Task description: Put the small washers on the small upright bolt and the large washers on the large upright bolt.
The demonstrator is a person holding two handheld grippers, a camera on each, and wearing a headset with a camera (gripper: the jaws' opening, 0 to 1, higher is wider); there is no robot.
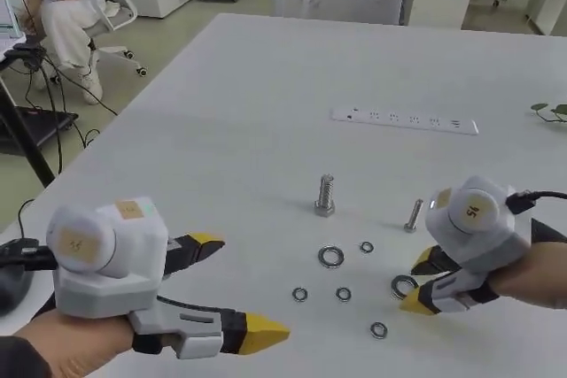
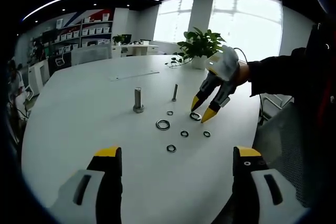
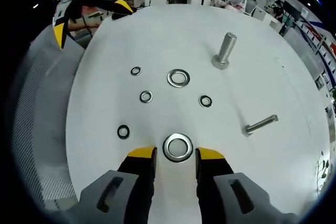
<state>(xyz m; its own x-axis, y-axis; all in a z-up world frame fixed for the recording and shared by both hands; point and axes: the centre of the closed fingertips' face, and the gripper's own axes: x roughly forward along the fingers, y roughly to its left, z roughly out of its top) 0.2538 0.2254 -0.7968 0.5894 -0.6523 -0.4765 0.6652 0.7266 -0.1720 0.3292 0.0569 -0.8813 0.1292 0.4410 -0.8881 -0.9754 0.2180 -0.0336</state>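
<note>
one large washer (image 3: pixel 178 147) is lying flat on the white table (image 1: pixel 266 112), between the yellow tips of the right gripper (image 3: pixel 176 153); the jaws are standing a little apart, one on each side of the ring, with a thin gap showing on both sides, so nothing is being grasped. a second large washer (image 1: pixel 330 257) is lying further in, in front of the large upright bolt (image 1: pixel 325 195), which is standing head down. the small upright bolt (image 1: pixel 414 215) is standing to its right, apart from it. four small washers (image 1: pixel 366 247) (image 1: pixel 299 294) (image 1: pixel 343 294) (image 1: pixel 378 330) are lying scattered around the large ones, none touching another. neither bolt is carrying a washer. the left gripper (image 1: pixel 239 288) is hovering near the table's front edge, well apart from the washers, its jaws spread wide and holding nothing. a white power strip (image 1: pixel 405 119) is lying beyond the bolts. a potted plant (image 2: pixel 199 45) is standing at the far edge in the left gripper view.
</note>
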